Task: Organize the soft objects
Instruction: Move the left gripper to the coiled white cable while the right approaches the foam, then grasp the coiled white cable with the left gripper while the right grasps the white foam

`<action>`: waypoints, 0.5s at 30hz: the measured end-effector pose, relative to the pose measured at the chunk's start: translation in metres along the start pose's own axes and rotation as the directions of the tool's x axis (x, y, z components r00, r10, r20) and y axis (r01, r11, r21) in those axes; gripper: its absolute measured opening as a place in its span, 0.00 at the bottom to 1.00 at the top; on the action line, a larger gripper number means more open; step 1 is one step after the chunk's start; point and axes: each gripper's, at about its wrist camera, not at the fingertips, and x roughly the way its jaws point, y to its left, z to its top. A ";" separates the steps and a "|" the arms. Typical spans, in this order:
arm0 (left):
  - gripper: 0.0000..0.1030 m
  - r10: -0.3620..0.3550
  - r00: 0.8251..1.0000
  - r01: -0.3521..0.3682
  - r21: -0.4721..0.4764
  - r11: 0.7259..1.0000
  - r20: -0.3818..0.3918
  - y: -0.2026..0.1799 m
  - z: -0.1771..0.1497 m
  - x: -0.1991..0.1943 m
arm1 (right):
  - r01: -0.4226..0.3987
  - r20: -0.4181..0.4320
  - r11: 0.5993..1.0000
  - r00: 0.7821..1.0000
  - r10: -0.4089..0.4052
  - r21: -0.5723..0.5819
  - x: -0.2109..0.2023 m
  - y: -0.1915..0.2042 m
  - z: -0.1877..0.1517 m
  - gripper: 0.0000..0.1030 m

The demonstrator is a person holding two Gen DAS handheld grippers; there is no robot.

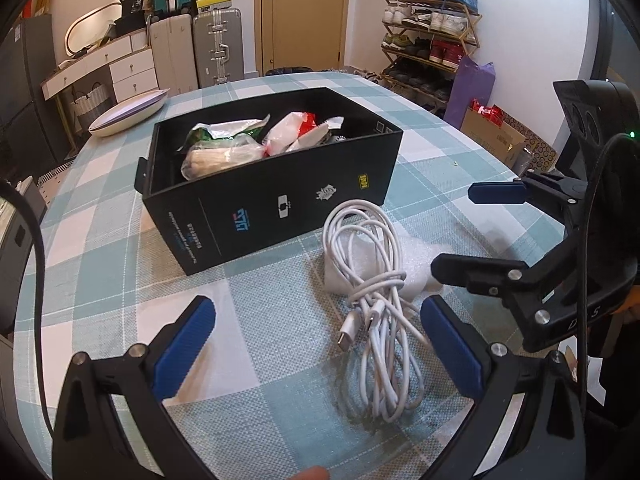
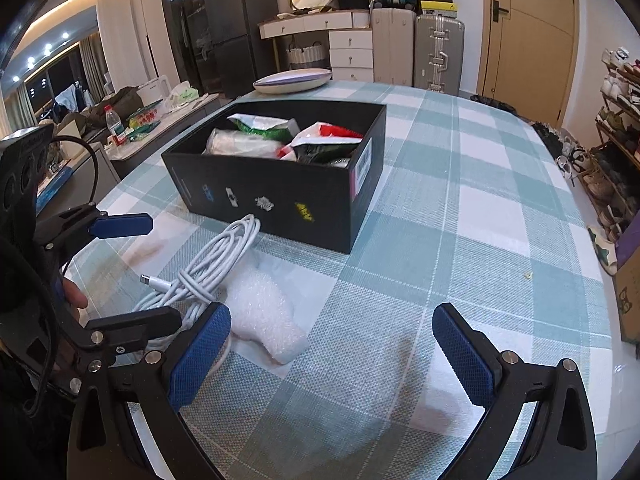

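A black box (image 1: 256, 208) (image 2: 280, 196) stands on the checked tablecloth, holding several plastic-wrapped soft packets (image 1: 224, 156) (image 2: 248, 140). A coiled white cable (image 1: 376, 280) (image 2: 208, 268) lies in front of the box, partly on a white bubble-wrap piece (image 1: 416, 280) (image 2: 264, 312). My left gripper (image 1: 316, 344) is open and empty, just short of the cable's near end. My right gripper (image 2: 332, 352) is open and empty, with the bubble wrap just ahead of its left finger (image 2: 200, 356). Each gripper shows in the other's view: the right gripper (image 1: 476, 228), the left gripper (image 2: 136, 268).
A white oval dish (image 1: 128, 112) (image 2: 292, 80) sits at the table's far edge behind the box. Suitcases (image 1: 200, 48), drawers and a shoe rack (image 1: 432, 36) stand beyond the table. A cardboard box (image 2: 628, 296) sits on the floor at right.
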 end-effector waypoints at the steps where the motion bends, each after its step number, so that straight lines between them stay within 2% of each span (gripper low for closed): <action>1: 1.00 -0.006 1.000 0.006 0.001 1.000 -0.006 0.000 -0.001 0.001 | -0.004 -0.002 1.000 1.000 0.004 -0.002 0.001 0.001 0.000 1.00; 6: 0.98 -0.028 1.000 0.028 -0.001 1.000 -0.008 0.000 -0.002 0.002 | -0.005 -0.005 1.000 1.000 0.005 -0.006 0.001 0.002 -0.001 1.00; 12: 0.74 -0.120 0.992 0.121 0.023 0.992 -0.025 -0.006 -0.004 0.002 | -0.008 -0.001 1.000 1.000 0.008 -0.003 -0.002 0.002 -0.001 1.00; 15: 0.58 -0.160 0.987 0.161 0.044 0.986 -0.033 -0.012 -0.005 0.001 | -0.016 0.007 1.000 1.000 0.016 -0.001 -0.004 0.002 0.000 1.00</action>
